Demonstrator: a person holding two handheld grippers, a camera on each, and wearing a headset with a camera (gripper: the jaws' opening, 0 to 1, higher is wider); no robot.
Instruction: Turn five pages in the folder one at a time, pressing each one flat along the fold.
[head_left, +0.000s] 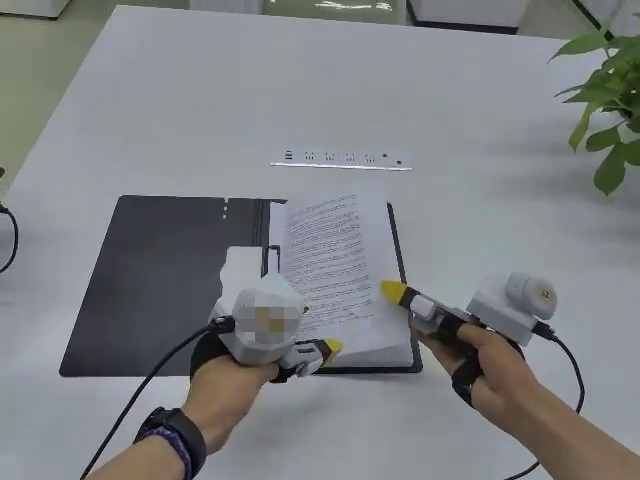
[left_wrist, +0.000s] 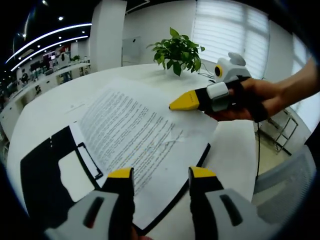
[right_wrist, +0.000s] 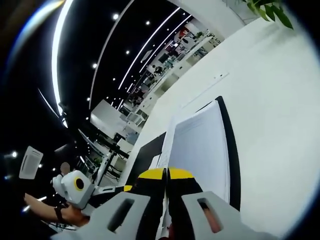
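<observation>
A black folder (head_left: 160, 280) lies open on the white table (head_left: 470, 120), its empty left cover spread out to the left. A stack of printed pages (head_left: 330, 260) lies on its right half under the clip. My left gripper (head_left: 322, 352) is at the near edge of the pages, open, with the printed page (left_wrist: 130, 130) just ahead of its yellow fingertips (left_wrist: 121, 175). My right gripper (head_left: 393, 291) is shut, its yellow tip at the page's right edge, pointing in over the sheet. From the left gripper view the right gripper (left_wrist: 187, 101) hovers close over the paper. I cannot tell whether paper is between its jaws.
A white power strip (head_left: 340, 158) lies beyond the folder. A potted plant (head_left: 608, 100) stands at the table's far right. Cables trail from both grippers toward the near edge. A white patch (head_left: 243, 268) sits on the inner left cover by the spine.
</observation>
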